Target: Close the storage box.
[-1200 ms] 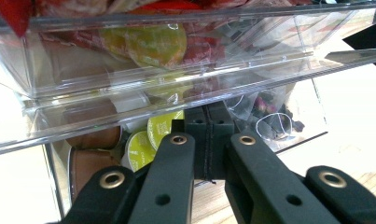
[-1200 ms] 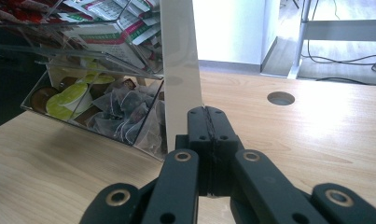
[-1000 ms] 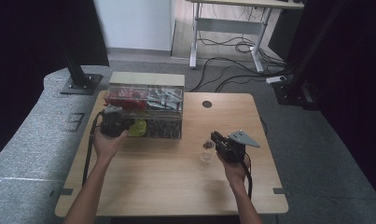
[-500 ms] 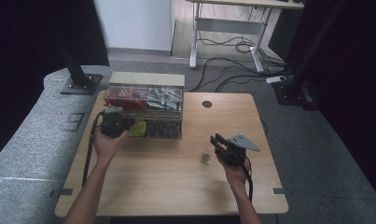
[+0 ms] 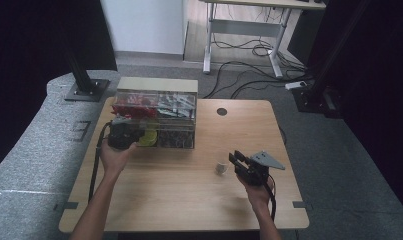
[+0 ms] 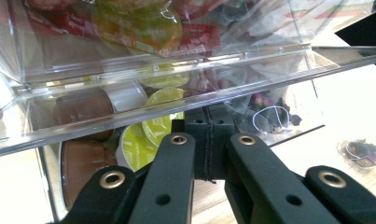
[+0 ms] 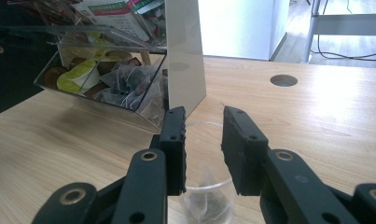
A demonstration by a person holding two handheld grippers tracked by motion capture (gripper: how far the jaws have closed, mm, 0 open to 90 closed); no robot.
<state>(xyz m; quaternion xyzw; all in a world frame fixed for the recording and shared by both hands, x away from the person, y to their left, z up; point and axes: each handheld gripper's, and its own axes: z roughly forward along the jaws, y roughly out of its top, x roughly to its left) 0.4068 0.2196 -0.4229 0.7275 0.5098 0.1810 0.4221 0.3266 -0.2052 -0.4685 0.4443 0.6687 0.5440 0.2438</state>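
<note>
The right tool (image 5: 237, 161) has sunk, jaws opening, over the cup (image 5: 221, 166).

clear glass cup (image 5: 221, 163) | clear organiser box (image 5: 176, 127) — red packets (image 5: 134, 107), yellow-green pods (image 6: 143, 135) | table (image 5: 189, 200) — pale woodgrain | black tools

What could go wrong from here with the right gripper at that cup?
The right gripper hangs over the clear cup with its jaws parted and one jaw near the rim; a sideways nudge could tip the light cup and spill the tea bag. The left gripper, shut at the clear organizer, might drag it if it pulls back.
</note>
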